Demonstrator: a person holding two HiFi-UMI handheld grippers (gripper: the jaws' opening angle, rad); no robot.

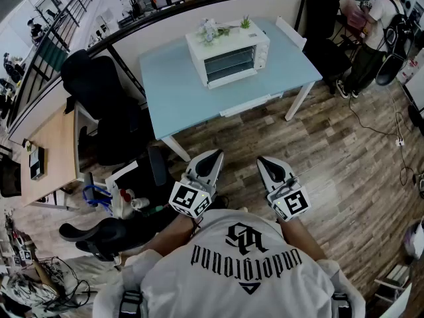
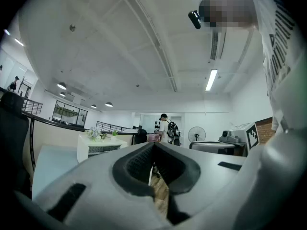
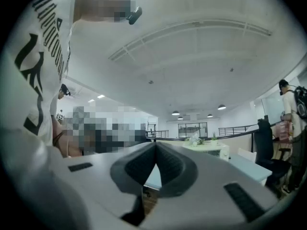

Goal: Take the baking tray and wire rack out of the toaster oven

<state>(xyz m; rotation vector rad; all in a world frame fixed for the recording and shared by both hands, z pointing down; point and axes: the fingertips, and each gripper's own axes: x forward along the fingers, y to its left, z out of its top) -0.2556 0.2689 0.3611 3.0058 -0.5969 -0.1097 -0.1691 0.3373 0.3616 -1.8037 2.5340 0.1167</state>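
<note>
A white toaster oven [image 1: 228,53] stands on the pale blue table [image 1: 179,91], its glass door closed, with small plants on its top. The tray and rack inside are not visible. It also shows small in the left gripper view, the toaster oven [image 2: 98,145], and far off in the right gripper view, the toaster oven [image 3: 211,149]. My left gripper [image 1: 213,156] and right gripper [image 1: 266,163] are held close to my chest, well short of the table, both pointing level toward it. Both are shut with nothing between the jaws, seen too as left gripper [image 2: 153,145] and right gripper [image 3: 156,145].
A black office chair [image 1: 99,88] stands left of the table, a wooden desk [image 1: 53,151] further left. A person with a backpack [image 1: 381,25] stands at the far right. Cables run over the wood floor [image 1: 371,131]. A low partition wall [image 1: 199,12] runs behind the table.
</note>
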